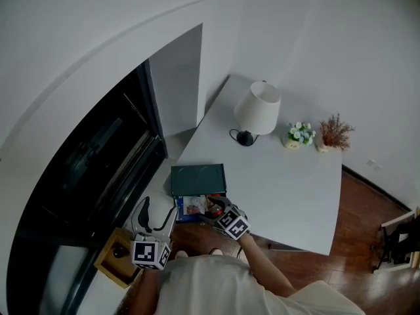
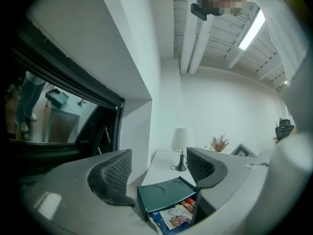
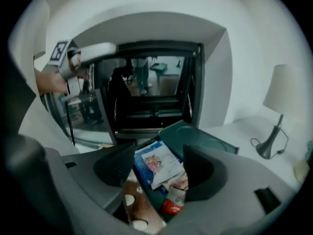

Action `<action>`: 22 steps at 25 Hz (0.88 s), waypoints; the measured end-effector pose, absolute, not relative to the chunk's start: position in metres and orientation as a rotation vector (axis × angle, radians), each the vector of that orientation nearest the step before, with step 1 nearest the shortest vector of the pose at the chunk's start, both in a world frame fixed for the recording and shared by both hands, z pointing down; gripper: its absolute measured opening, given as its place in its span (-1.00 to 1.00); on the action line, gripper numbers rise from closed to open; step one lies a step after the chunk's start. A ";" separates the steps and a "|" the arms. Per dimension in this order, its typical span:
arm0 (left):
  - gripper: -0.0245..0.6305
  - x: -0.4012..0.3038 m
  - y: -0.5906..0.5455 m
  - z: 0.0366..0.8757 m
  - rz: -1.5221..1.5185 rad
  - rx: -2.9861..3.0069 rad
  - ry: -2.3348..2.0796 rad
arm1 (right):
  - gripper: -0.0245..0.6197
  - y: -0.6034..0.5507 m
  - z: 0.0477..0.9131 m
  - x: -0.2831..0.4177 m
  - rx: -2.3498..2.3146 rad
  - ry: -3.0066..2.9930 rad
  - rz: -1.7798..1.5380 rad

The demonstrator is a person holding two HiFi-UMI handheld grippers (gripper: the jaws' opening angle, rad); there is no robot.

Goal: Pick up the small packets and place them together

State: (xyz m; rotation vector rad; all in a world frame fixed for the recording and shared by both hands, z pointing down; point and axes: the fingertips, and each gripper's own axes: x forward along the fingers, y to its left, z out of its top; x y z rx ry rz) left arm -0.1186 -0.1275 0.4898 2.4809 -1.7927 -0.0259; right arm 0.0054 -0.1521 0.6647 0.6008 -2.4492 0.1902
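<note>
A dark green case (image 1: 197, 179) lies open at the near left corner of the white table (image 1: 282, 189). Small packets lie in its near half: a blue-and-white packet (image 1: 191, 206) and, to its right, a red packet (image 1: 214, 209). My right gripper (image 1: 218, 211) hovers right over them with its jaws apart; in the right gripper view the blue-and-white packet (image 3: 156, 164) and the red packet (image 3: 173, 200) show in the gap, untouched by the pads. My left gripper (image 1: 157, 216) hangs off the table's left edge, open and empty, aimed at the case (image 2: 164, 192).
A white lamp (image 1: 257, 110) with a black cord, a small flower pot (image 1: 300, 135) and a dried plant (image 1: 335, 133) stand at the table's far side. A wooden stool (image 1: 117, 258) sits below my left gripper. A dark glass front (image 1: 85, 169) runs along the left.
</note>
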 end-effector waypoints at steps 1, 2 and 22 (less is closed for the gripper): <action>0.11 -0.118 -0.126 0.491 -0.022 2.477 -1.792 | -0.08 -0.152 0.684 -0.001 0.541 -2.401 0.186; 0.11 -0.119 -0.125 0.493 -0.018 2.469 -1.793 | -0.18 -0.151 0.702 -0.007 0.484 -2.357 0.181; 0.11 -0.141 -0.119 0.511 -0.006 2.361 -1.839 | -0.55 -0.143 0.745 -0.011 0.323 -2.050 -0.086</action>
